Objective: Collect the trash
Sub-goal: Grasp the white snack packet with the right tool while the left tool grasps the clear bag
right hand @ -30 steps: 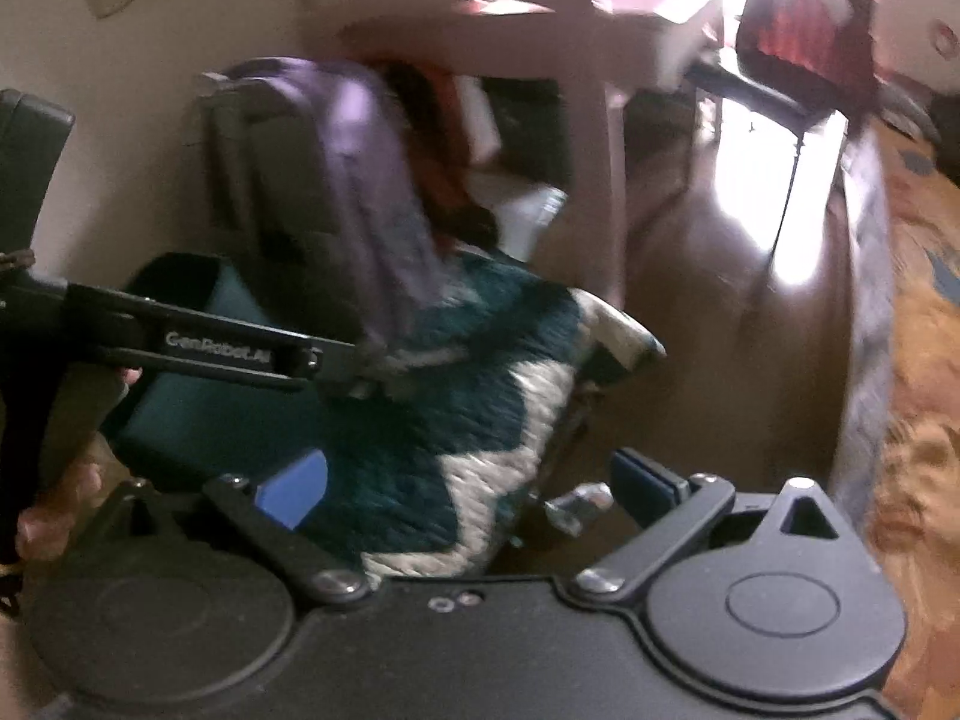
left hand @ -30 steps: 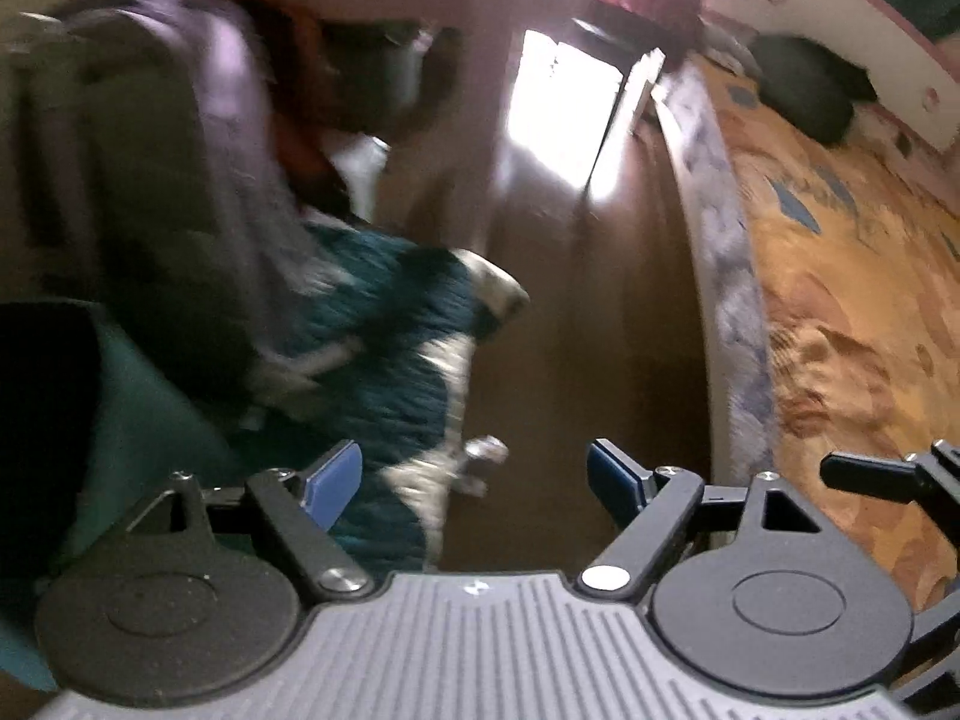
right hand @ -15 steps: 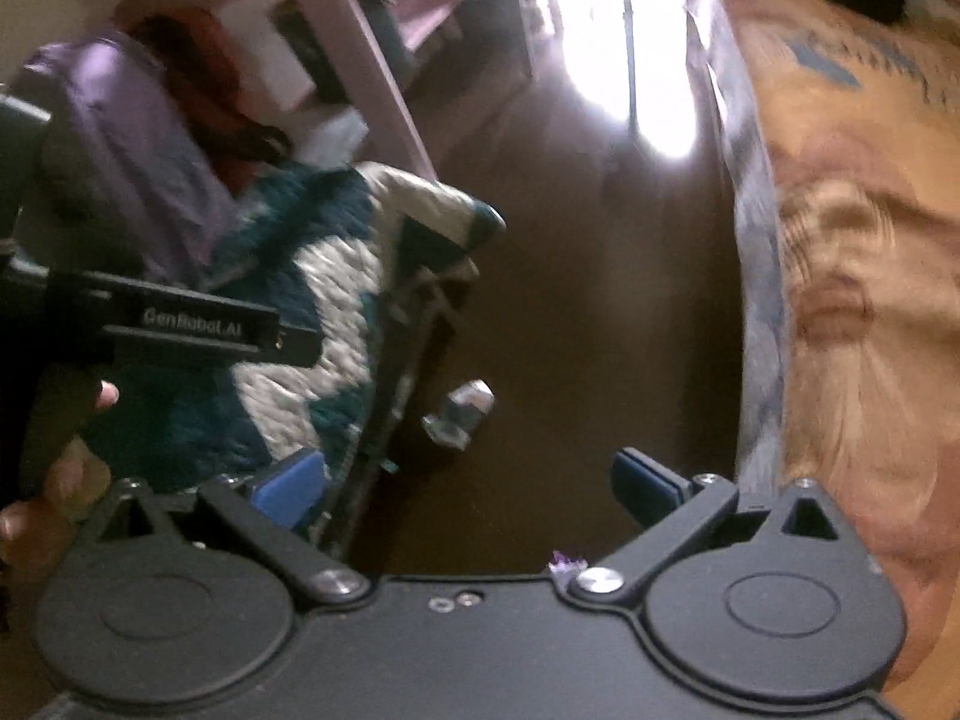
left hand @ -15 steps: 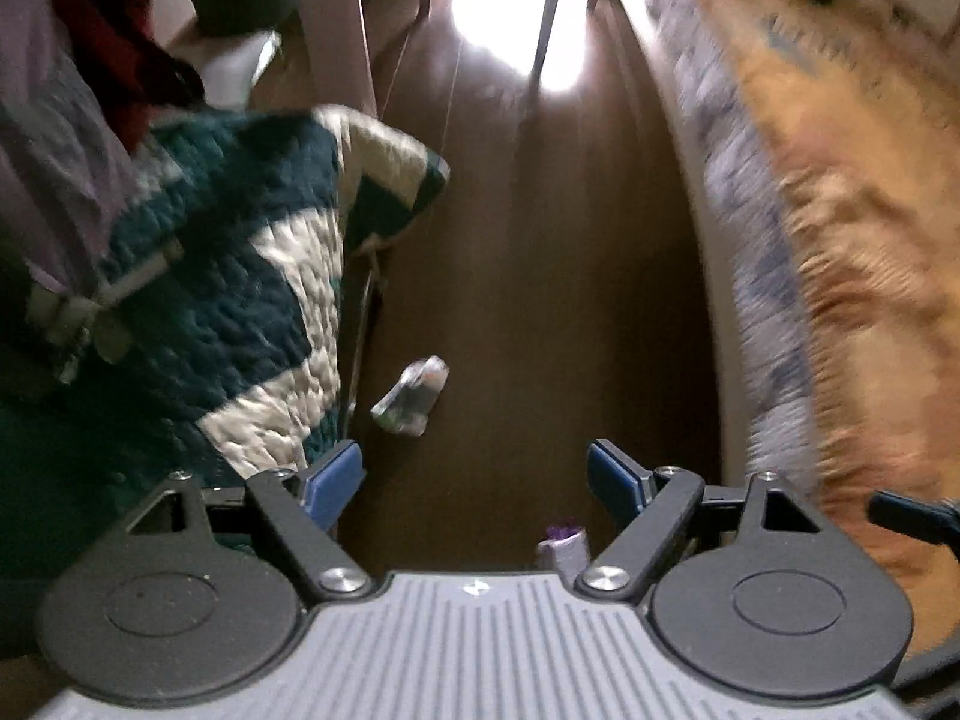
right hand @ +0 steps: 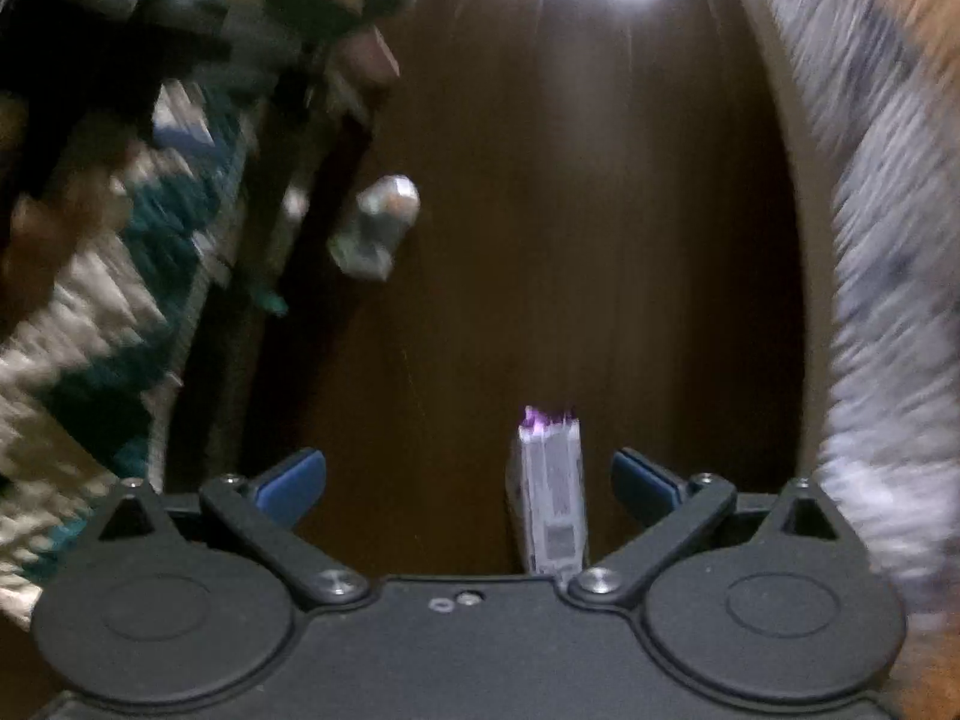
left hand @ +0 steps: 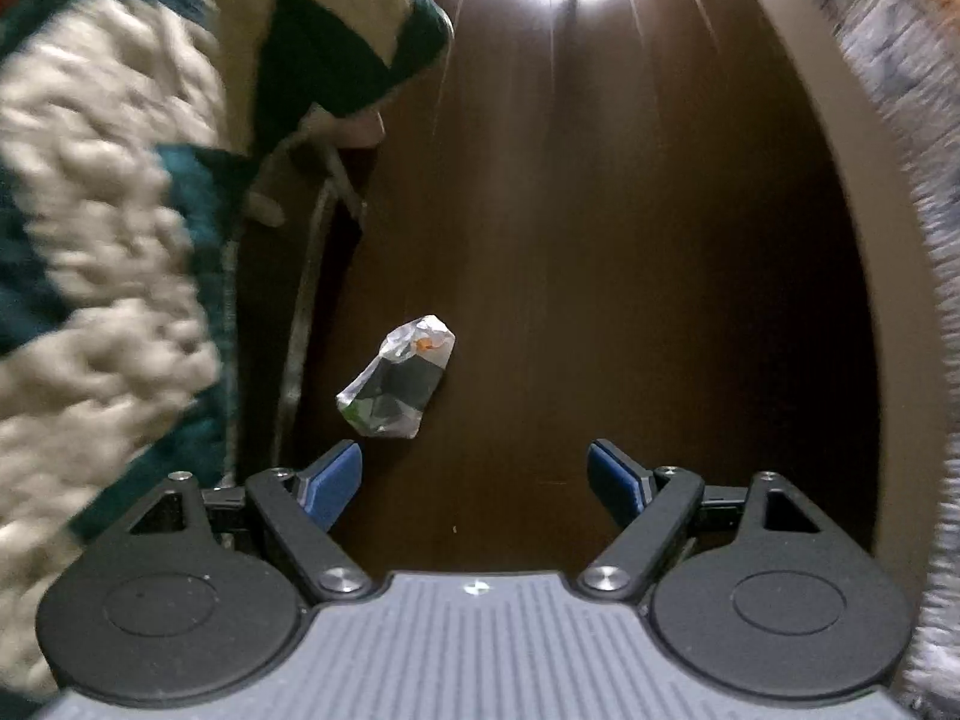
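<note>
- The left gripper (left hand: 474, 477), blue-padded, stands wide with nothing between its jaws.
- A crumpled clear plastic wrapper (left hand: 396, 387) lies on the dark brown wooden floor (left hand: 600, 240), centre-left of the frame, just beyond the left pad.
- The right gripper (right hand: 468, 480) is likewise wide; a white and purple torn packet (right hand: 552, 498) lies between its jaws near the right pad, apparently not pinched.
- A teal and cream quilted blanket (left hand: 108, 210) fills the left side.

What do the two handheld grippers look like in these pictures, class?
The left gripper has a ribbed grey body, black round discs, black linkage arms with silver screws and blue finger pads. The right gripper is built alike, but its body is plain black, with the same blue pads.
</note>
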The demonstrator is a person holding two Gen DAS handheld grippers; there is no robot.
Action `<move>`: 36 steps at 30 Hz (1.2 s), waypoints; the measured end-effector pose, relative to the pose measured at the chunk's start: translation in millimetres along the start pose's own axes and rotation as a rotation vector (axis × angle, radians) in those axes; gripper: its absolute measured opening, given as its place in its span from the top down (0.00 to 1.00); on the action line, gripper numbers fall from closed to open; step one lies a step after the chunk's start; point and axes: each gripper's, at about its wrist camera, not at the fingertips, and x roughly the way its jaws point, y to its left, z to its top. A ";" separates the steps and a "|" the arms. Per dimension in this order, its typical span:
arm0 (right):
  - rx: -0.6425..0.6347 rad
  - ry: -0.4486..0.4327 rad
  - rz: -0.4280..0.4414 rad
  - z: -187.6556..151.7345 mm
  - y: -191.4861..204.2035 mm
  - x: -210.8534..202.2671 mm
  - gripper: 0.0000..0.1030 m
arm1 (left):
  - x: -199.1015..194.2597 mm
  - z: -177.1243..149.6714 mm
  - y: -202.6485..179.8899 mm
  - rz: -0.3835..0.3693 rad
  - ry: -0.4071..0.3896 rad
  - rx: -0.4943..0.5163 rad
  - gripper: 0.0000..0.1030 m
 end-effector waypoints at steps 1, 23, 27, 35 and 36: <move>-0.003 0.020 -0.004 -6.1 -1.9 17.9 0.03 | 15.0 1.4 0.1 0.015 -0.004 0.004 0.20; -0.037 0.123 -0.071 -46.6 -43.5 204.6 0.10 | 237.9 21.4 29.2 0.145 0.116 0.012 0.20; -0.053 0.143 -0.082 -51.6 -44.4 216.5 0.19 | 246.8 19.3 31.6 0.149 0.106 0.013 0.20; -0.072 0.141 -0.094 -55.2 -40.6 220.2 0.47 | 241.1 19.0 28.8 0.140 0.075 -0.006 0.73; -0.066 0.139 -0.096 -55.0 -41.8 219.4 0.50 | 240.3 18.1 28.9 0.148 0.077 -0.011 0.78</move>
